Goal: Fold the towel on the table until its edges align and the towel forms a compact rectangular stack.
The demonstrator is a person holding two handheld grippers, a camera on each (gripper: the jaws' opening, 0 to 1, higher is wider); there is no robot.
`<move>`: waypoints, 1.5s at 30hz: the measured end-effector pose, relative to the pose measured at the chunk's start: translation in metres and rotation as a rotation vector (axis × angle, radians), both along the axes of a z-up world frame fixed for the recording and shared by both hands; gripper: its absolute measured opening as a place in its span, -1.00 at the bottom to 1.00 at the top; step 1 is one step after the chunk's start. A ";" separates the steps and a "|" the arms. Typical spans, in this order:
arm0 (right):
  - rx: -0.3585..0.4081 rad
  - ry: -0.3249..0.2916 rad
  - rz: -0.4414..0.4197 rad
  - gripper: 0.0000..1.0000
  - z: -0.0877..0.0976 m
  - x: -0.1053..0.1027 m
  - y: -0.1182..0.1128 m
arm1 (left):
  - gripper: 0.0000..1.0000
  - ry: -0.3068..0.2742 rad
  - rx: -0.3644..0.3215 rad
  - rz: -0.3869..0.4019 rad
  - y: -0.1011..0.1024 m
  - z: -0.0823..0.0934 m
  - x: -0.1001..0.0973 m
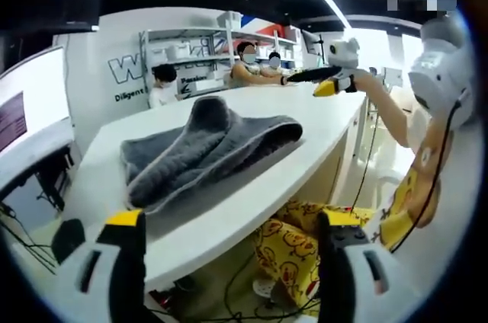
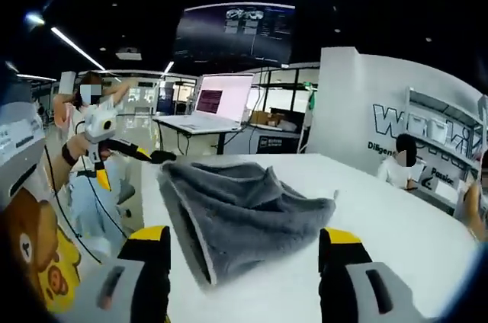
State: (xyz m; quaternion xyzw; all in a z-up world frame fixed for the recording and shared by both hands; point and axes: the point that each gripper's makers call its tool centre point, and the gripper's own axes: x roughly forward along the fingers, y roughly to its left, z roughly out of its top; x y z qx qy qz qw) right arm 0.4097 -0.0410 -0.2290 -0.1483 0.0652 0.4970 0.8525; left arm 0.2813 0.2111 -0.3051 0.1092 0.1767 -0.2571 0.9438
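Left gripper [image 1: 232,262]: jaws apart, gripping nothing.
Right gripper [image 2: 244,262]: jaws apart, gripping nothing.
Towel [image 1: 204,148]: grey, rumpled, loosely folded, pale-edged; mid-table [image 1: 320,121], 12 o'clock from jaws.
Wall lettering [image 2: 396,126]: partly readable, "W…", "Dilige…".

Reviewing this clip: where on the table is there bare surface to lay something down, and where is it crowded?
In the right gripper view, the white table is bare right of the grey towel, out toward the far edge. In the left gripper view, a bare strip runs between the towel and the table's far end. Crowded: the middle, under the bunched towel. Both grippers are open, off the cloth.
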 end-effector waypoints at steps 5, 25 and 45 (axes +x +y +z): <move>-0.046 -0.023 0.036 0.51 0.008 0.023 0.027 | 0.98 0.001 -0.001 0.001 -0.001 -0.001 -0.001; -0.200 -0.003 0.090 0.19 0.004 0.091 0.103 | 0.97 0.001 -0.001 -0.023 -0.007 -0.002 -0.003; -0.407 0.065 0.158 -0.44 -0.044 0.123 0.153 | 0.96 0.000 -0.007 0.007 0.009 0.000 -0.008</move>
